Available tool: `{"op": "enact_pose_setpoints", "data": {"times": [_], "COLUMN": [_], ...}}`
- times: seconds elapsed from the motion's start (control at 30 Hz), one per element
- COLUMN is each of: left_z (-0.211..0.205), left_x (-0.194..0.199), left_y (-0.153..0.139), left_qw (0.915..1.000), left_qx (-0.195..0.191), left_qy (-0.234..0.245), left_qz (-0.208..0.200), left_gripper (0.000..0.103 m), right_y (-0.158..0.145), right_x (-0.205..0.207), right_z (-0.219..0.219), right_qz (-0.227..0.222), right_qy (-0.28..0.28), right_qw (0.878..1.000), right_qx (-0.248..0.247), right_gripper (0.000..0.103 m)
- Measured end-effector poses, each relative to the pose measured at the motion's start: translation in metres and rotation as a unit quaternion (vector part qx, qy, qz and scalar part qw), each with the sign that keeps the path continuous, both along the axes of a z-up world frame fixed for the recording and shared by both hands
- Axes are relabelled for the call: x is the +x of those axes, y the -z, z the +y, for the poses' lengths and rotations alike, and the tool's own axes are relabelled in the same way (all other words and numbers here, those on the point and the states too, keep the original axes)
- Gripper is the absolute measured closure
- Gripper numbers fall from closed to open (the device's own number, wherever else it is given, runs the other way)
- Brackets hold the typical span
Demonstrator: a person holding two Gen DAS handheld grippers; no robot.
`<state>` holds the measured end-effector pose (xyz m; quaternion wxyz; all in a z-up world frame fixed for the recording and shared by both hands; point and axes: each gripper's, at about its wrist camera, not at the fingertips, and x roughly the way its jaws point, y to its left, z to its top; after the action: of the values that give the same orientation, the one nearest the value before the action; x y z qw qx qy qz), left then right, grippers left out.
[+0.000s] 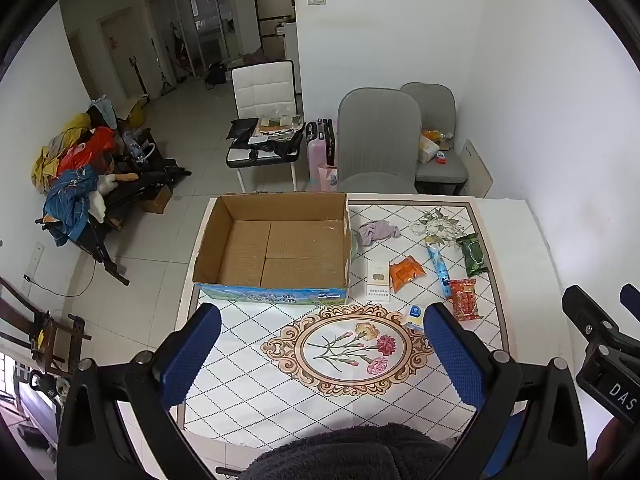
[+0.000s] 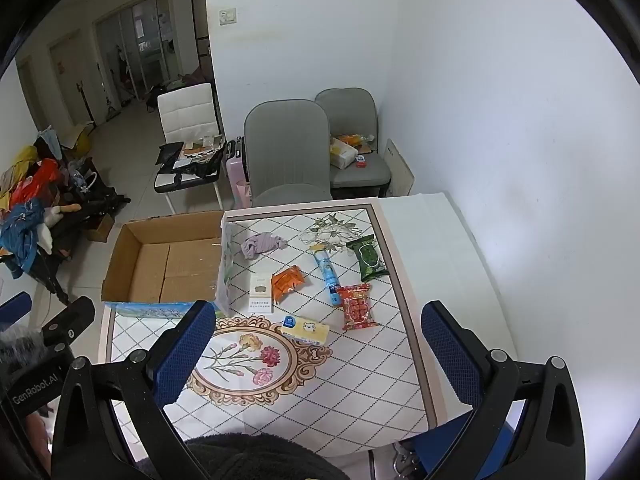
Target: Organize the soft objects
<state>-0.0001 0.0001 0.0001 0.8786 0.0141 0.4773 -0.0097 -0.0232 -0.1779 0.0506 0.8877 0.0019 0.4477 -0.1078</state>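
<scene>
Nothing appears sorted yet: the table (image 1: 248,380), filling the lower half of both views, carries every item loose on its patterned cloth, while the cardboard box (image 1: 276,240) at center left of the left view sits empty, its bare floor showing. To the right of the box lie a crumpled lilac cloth (image 1: 378,231), a green packet (image 1: 474,255), a red snack packet (image 1: 464,299), an orange packet (image 1: 406,273), a white carton (image 1: 378,281), a blue tube (image 1: 438,265) and a small tissue pack (image 2: 305,329). The left gripper (image 1: 322,356) and right gripper (image 2: 318,356) hover at the bottom edge, jaws spread wide, holding nothing.
</scene>
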Motion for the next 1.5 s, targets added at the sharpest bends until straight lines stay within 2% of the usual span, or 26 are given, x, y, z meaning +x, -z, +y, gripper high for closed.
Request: {"op": "enact_pose_setpoints", "data": {"times": [1.5], "left_z": [-0.0036], "left_x": [0.0037], "left_y": [-0.0014], "left_qw": [1.0], "left_qx": [0.0], "left_qy": [-0.001], "left_qz": [0.001], "left_gripper": [0.0], "right_y": [0.0012], "right_x": [0.0039], "right_z": [0.0031], "right_qz": [0.003], "right_qy": [0.0], "right_qw": [1.0], "right_qx": [-0.003], "right_gripper": [0.0]}}
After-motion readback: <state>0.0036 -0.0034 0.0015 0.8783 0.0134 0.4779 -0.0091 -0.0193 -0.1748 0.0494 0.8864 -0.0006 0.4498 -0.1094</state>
